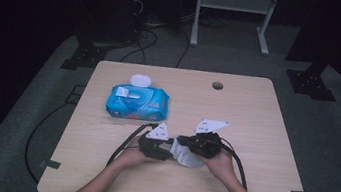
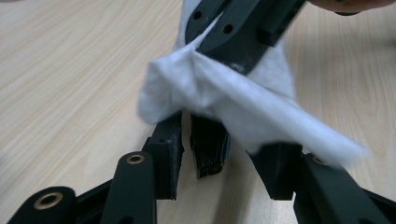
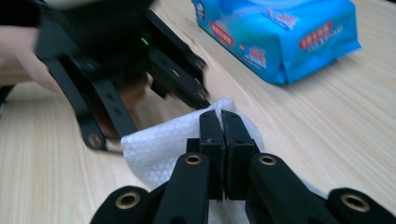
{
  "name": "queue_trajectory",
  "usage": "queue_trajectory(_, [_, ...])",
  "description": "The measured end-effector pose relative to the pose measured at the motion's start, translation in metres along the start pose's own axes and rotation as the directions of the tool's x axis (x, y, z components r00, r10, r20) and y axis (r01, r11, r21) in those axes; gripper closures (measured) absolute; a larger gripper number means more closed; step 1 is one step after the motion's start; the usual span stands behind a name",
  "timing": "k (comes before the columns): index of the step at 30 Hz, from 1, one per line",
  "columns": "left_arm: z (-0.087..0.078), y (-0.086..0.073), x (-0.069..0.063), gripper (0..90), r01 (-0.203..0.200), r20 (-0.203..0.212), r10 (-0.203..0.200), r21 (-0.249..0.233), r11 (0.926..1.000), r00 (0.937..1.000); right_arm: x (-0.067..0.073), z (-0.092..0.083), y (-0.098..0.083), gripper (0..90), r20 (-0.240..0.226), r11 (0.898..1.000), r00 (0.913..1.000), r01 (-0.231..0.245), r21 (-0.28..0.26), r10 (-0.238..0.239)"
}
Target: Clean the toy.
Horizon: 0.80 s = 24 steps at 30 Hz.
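A crumpled white wipe (image 1: 186, 157) hangs just above the table between my two grippers. My right gripper (image 1: 183, 144) is shut on it; in the right gripper view its two jaws (image 3: 222, 120) meet on the top fold of the wipe (image 3: 159, 142). My left gripper (image 1: 169, 149) faces it from the left. In the left gripper view its jaws (image 2: 222, 142) stand apart around the right gripper's tip (image 2: 208, 154), and the wipe (image 2: 224, 95) drapes over them without being pressed. The left gripper (image 3: 149, 116) also appears blurred beyond the wipe.
A blue pack of wet wipes (image 1: 137, 102) lies at the back left of the wooden table (image 1: 263, 139), its white lid (image 1: 140, 79) flipped open. The pack (image 3: 280, 37) sits close behind the grippers. A cable hole (image 1: 217, 86) is near the far edge. Cables trail from both grippers.
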State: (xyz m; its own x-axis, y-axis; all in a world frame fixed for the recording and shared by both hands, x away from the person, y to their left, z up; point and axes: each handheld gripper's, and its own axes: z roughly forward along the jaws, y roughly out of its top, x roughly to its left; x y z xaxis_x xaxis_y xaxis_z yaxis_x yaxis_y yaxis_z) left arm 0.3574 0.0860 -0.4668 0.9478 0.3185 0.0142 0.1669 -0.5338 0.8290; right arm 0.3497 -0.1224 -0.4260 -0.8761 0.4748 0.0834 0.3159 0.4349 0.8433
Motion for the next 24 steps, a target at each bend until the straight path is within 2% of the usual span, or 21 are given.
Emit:
queue_trajectory(2, [0.001, 0.000, 0.000, 60.1, -0.001, -0.002, 0.001, 0.001, 1.0000, 1.0000, 0.004, -0.002, 0.004, 88.0, 0.004, 1.000, 0.9999, 0.015, -0.027, -0.015])
queue_trajectory(4, [0.001, -0.001, 0.001, 69.3, 0.002, -0.010, -0.002, -0.004, 1.0000, 1.0000, 0.005, -0.010, 0.009, 88.1, 0.033, 0.998, 0.9990, 0.030, -0.063, -0.028])
queue_trajectory(7, [-0.001, -0.001, 0.002, 70.6, 0.002, -0.002, -0.002, -0.002, 1.0000, 1.0000, 0.001, -0.029, 0.013, 88.1, 0.074, 0.994, 0.9971, 0.028, -0.110, -0.019])
queue_trajectory(10, [-0.001, -0.001, 0.001, 70.9, -0.002, -0.001, 0.002, -0.002, 1.0000, 1.0000, -0.008, -0.044, 0.010, 88.1, 0.124, 0.995, 0.9922, 0.028, -0.099, -0.016])
queue_trajectory(15, [-0.002, -0.001, 0.001, 71.2, -0.002, 0.007, 0.002, -0.004, 1.0000, 1.0000, -0.021, -0.048, -0.008, 88.0, 0.200, 1.000, 0.9794, 0.029, -0.005, -0.027])
queue_trajectory(18, [-0.004, -0.002, 0.001, 71.1, -0.011, 0.008, 0.011, 0.002, 0.9999, 0.9999, -0.024, -0.043, -0.018, 88.0, 0.201, 0.999, 0.9793, 0.022, 0.026, -0.027])
queue_trajectory(22, [-0.001, -0.001, 0.000, 67.2, -0.015, 0.011, 0.015, -0.001, 0.9999, 0.9998, -0.018, -0.031, -0.020, 88.1, 0.158, 0.999, 0.9871, 0.020, 0.032, -0.024])
queue_trajectory(24, [0.001, 0.000, -0.002, 63.4, -0.025, 0.010, 0.025, 0.008, 0.9997, 0.9996, -0.011, -0.024, -0.016, 88.0, 0.132, 0.999, 0.9904, 0.038, 0.037, -0.043])
